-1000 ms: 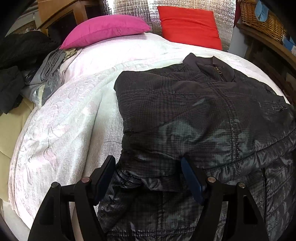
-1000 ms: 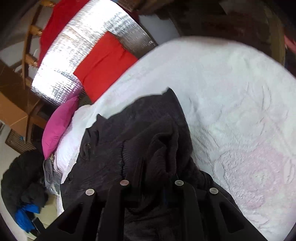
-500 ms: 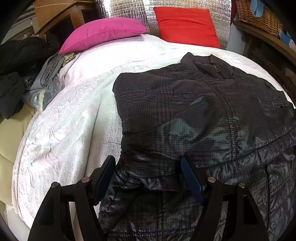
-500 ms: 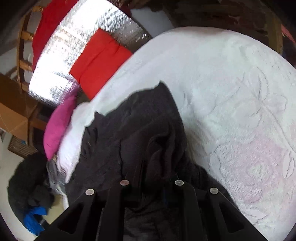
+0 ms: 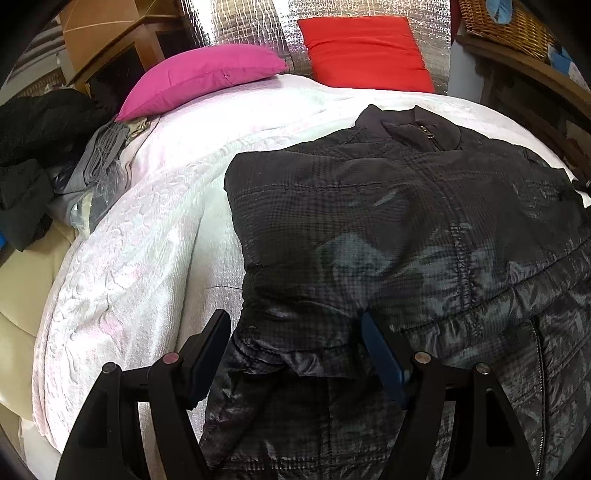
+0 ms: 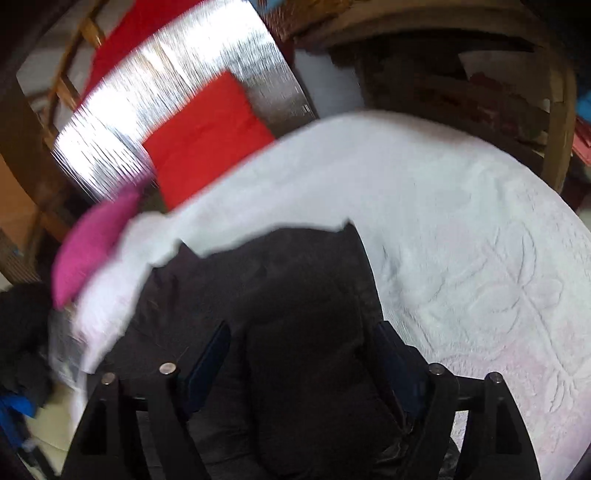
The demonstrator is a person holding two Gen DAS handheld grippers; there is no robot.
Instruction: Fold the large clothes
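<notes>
Black jacket (image 5: 406, 229) laid on bed (image 5: 140, 258), sleeve already folded over body. Left gripper (image 5: 295, 354) jaws held wide, sleeve fold between, no squeeze seen. Right gripper (image 6: 303, 354) jaws opening, cloth between, not pressed. Bottom fold not yet done.

One jacket (image 5: 406, 229) on one bed (image 5: 147, 266); two cushions at the bed's head, one pink (image 5: 199, 77), one red (image 5: 365, 55); one basket (image 5: 506, 22) beyond it.

Dark quilted jacket (image 5: 388, 229) lies front-up (zipped, collar far) on the bed.
</notes>
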